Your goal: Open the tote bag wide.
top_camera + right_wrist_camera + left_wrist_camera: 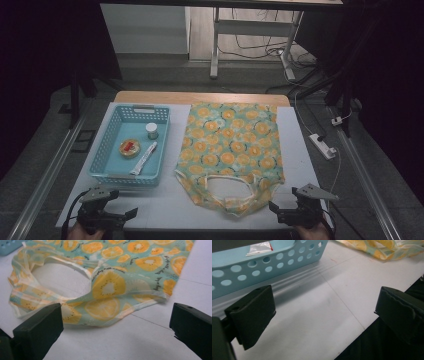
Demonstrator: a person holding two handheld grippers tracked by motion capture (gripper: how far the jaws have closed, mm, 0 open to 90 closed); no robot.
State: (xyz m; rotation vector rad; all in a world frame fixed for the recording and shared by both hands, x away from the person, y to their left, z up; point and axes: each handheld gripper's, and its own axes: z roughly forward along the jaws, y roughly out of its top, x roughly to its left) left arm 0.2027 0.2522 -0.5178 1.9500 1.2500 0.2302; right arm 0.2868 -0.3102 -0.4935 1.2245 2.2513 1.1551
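A fruit-print cloth bag lies flat on the white table, its handles and cut-out toward the near edge. Its near handle strip lies just ahead of my right gripper, whose jaws stand wide with nothing between them. From above, the right gripper rests at the near right edge, beside the bag's handles. My left gripper sits at the near left edge, in front of a light blue basket. The left gripper is open over bare table, the basket wall just beyond it.
The basket holds a small jar, a round lidded dish and a white tube. A power strip and cables lie on the floor at the right. A desk frame stands beyond the table's far edge.
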